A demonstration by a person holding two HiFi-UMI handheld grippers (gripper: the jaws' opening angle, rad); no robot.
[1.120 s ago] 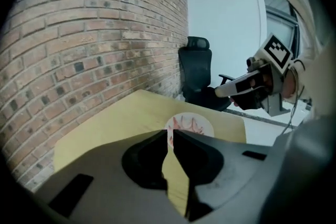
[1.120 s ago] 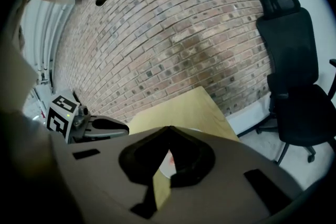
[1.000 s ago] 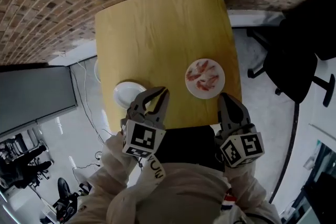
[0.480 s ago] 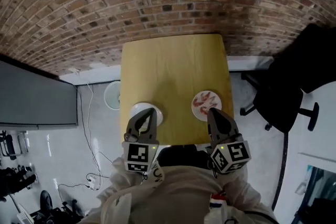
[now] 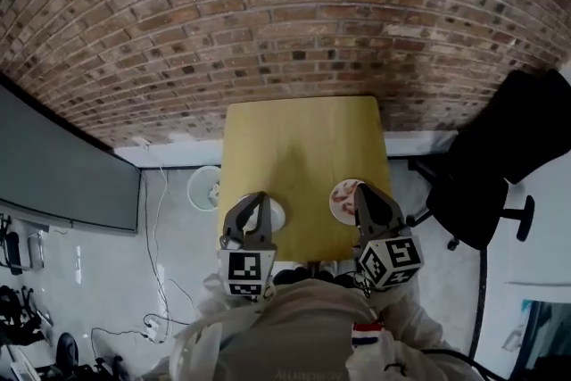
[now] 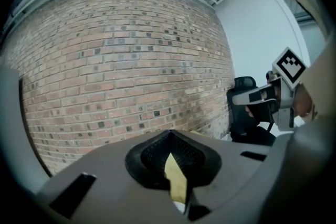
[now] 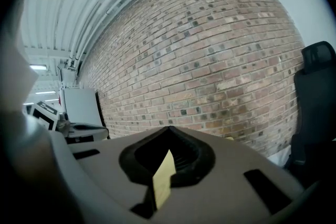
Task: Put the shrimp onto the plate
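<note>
Far below in the head view, a small plate (image 5: 341,195) with pink shrimp (image 5: 344,189) lies at the right of the yellow table (image 5: 303,143). An empty white plate (image 5: 277,215) peeks out beside my left gripper (image 5: 259,195). Both grippers are held high above the table's near edge. The left gripper (image 6: 169,134) is shut with nothing in it. My right gripper (image 5: 361,189) covers part of the shrimp plate from this angle. It (image 7: 169,129) also shows its tips together and empty. Only a sliver of table shows between each pair of jaws.
A brick wall (image 5: 268,13) stands behind the table. A black office chair (image 5: 500,165) is at the right and a grey panel (image 5: 53,183) at the left. A white round bin (image 5: 203,187) sits on the floor left of the table.
Both grippers have risen well above the table, which now looks smaller and farther off. The left jaws, slightly apart a second ago, have come together.
</note>
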